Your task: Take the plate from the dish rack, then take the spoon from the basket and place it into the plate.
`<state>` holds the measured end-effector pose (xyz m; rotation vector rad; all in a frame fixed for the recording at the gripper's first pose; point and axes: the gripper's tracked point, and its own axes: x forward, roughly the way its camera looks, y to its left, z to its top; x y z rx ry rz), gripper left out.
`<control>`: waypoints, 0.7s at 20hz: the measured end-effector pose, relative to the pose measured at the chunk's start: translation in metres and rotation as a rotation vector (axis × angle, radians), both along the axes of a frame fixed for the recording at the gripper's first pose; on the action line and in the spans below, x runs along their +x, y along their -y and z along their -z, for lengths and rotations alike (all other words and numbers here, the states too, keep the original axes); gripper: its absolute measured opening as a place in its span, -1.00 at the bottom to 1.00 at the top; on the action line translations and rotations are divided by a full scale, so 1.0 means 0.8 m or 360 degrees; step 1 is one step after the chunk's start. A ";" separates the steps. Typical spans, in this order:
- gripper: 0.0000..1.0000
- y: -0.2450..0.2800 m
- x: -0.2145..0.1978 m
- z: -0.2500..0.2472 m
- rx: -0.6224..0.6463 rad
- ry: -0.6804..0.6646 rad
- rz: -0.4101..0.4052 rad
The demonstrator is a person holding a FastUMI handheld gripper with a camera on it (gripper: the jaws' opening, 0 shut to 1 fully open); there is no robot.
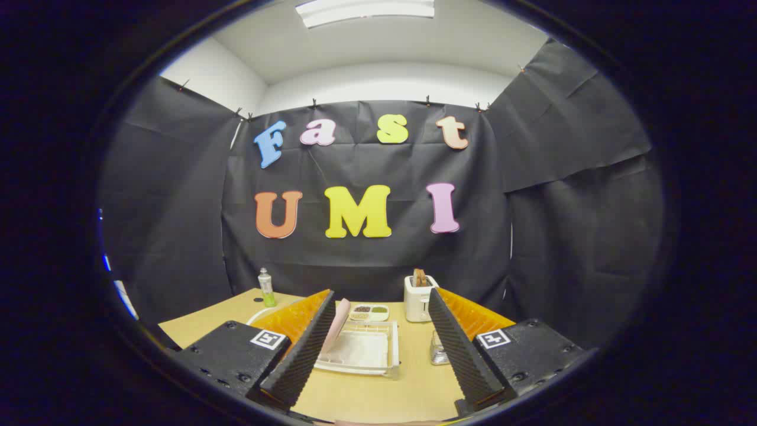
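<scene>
While the tongs (381,337) gape apart, a pale pink plate (335,325) leans in the white dish rack (378,361).

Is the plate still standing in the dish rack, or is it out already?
Still in: the plate stands on edge in the dish rack, between the open tool's fingers, untouched.

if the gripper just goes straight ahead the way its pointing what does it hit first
Probably the white dish rack, with the pink plate standing at its left side. The open gripper has both between its fingers; depth is hard to judge, and its line may run above them toward the wall.
</scene>
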<state>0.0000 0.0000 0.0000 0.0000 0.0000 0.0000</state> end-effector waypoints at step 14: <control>1.00 -0.005 0.027 0.016 0.0002 -0.0115 0.0016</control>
